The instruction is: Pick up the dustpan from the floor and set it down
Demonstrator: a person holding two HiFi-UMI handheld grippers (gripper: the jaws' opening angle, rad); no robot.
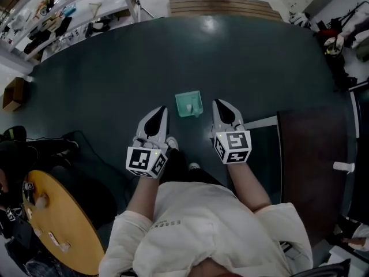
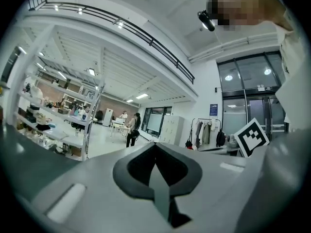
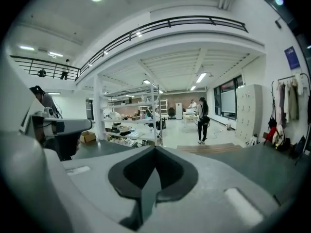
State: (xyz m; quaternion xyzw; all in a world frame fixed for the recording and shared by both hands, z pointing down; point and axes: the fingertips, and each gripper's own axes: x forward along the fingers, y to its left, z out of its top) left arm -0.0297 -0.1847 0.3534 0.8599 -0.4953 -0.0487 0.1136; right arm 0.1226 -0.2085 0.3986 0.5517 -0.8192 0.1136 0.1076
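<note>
The small green dustpan (image 1: 188, 104) lies on the dark floor, just ahead of the person's feet; in the head view it shows between the two gripper tips. My left gripper (image 1: 162, 111) is held up off the floor to the dustpan's left, jaws shut with nothing in them. My right gripper (image 1: 218, 104) is held up to its right, also shut and empty. Both point roughly level across the hall. In the left gripper view the left gripper (image 2: 155, 145) shows only the room beyond its closed tips. The right gripper (image 3: 155, 149) shows the same in its own view. Neither gripper view shows the dustpan.
A low wooden platform (image 1: 219, 6) lies far ahead. Shelving (image 1: 69, 10) lines the far left, with a cardboard box (image 1: 14, 93) on the floor near it. A round yellow tabletop (image 1: 57, 224) stands at lower left. A dark mat (image 1: 314, 166) lies at right. A person (image 3: 202, 120) stands far off.
</note>
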